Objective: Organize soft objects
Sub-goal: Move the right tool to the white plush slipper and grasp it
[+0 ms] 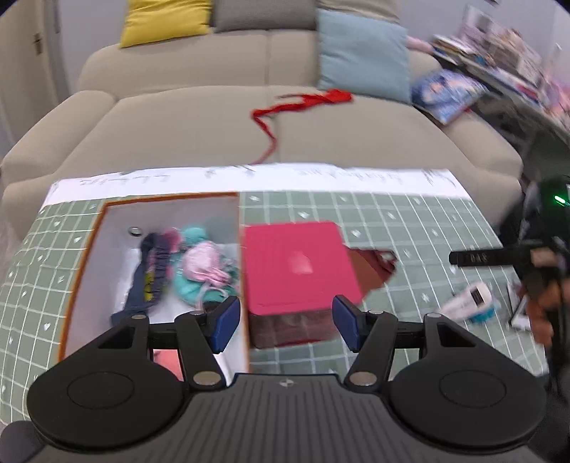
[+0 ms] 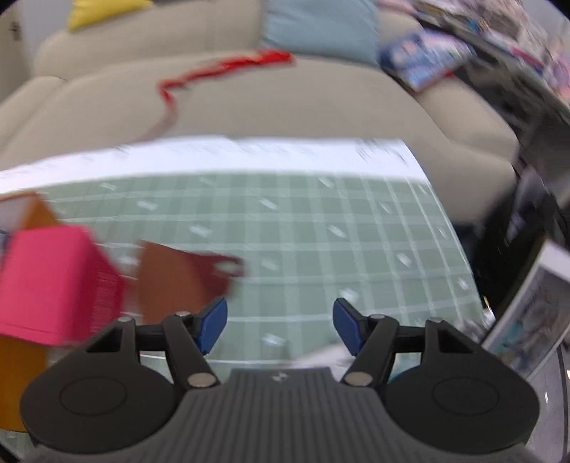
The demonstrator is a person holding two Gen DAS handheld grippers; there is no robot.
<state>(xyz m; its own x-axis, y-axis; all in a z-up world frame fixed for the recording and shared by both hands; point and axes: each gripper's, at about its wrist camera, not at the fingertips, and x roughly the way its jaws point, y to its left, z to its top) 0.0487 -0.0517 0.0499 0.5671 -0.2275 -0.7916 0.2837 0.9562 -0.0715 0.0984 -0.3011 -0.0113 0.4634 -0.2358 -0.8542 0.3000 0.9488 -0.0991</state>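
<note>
On the left wrist view, the left claw [image 1: 286,322] hangs over a counter [image 1: 409,228] covered by a green gridded cloth, its blue pads standing well apart with nothing between them. Under its left finger sits an open box [image 1: 107,228] with a white inside and an orange rim; it holds the soft objects — a dark blue elastic band [image 1: 151,274] lying beside a bundle of pink and teal cloth [image 1: 203,269]. Just to the right of the box stands a pink lidded box [image 1: 299,265], and a dark red flap [image 1: 374,265] lies flat on the cloth, touching its right side. Farther right on the counter lies a white tube [image 1: 468,301], near a hand [image 1: 543,306] that holds the other black tool at the frame's edge. Behind the counter is a beige sofa [image 1: 185,124] with a red ribbon [image 1: 299,105] strewn across its seat, a light blue cushion [image 1: 363,58] and a yellow cushion [image 1: 165,21] against its back. From the right wrist view, much blurred, the right claw [image 2: 279,326] is over bare green cloth with its pads apart and empty; the pink lidded box [image 2: 53,277] and the dark red flap [image 2: 185,281] lie to its left, and the red ribbon [image 2: 221,69] shows on the sofa beyond.
</note>
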